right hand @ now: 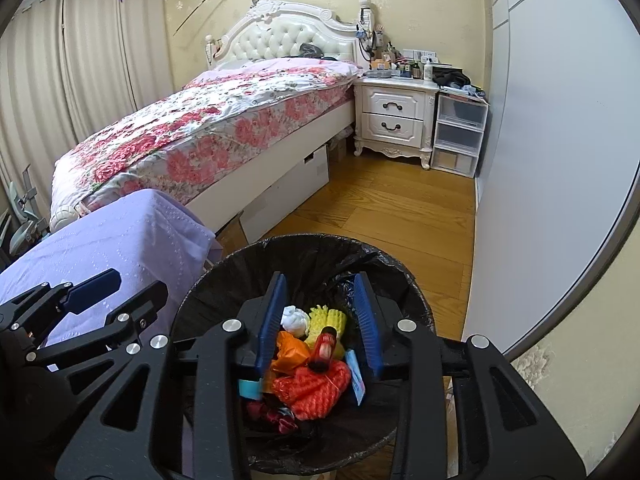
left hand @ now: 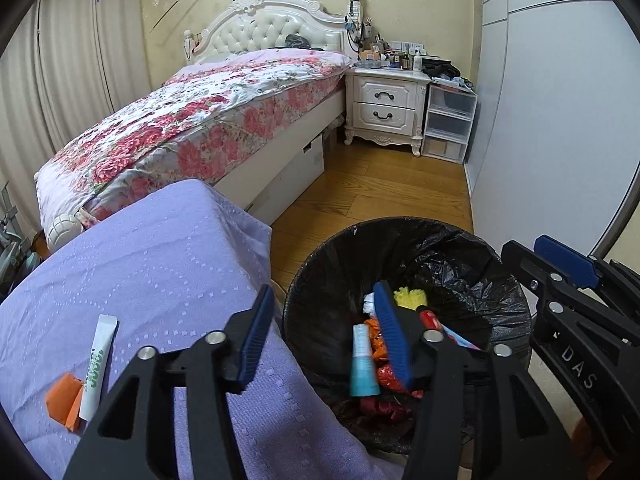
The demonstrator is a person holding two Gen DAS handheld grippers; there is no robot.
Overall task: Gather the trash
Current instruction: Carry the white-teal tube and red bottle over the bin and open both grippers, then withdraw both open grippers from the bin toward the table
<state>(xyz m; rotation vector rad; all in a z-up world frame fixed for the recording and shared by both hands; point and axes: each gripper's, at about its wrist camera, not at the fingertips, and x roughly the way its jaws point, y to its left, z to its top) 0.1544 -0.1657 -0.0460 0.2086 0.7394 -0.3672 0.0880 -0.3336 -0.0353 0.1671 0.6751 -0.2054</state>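
Both grippers hang with jaws apart and nothing between them: the right gripper (right hand: 320, 316) spread wide directly over the trash bin (right hand: 200, 292), the left gripper (left hand: 324, 320) straddling the bin's near rim and the lilac cloth (left hand: 160, 260). The bin already holds crumpled orange netting (right hand: 312, 388), a yellow foam piece (right hand: 326, 320) and a white wad (right hand: 295, 319). What remains sits on the cloth at about eight o'clock in the left view: a white tube (left hand: 98, 364) touching an orange wrapper (left hand: 64, 398). I judge the tube light, smooth and squashy, likely to slip; pinching across its middle, pads on the flat sides, seems safest. The wrapper looks thin and limp, best caught at a raised folded edge.
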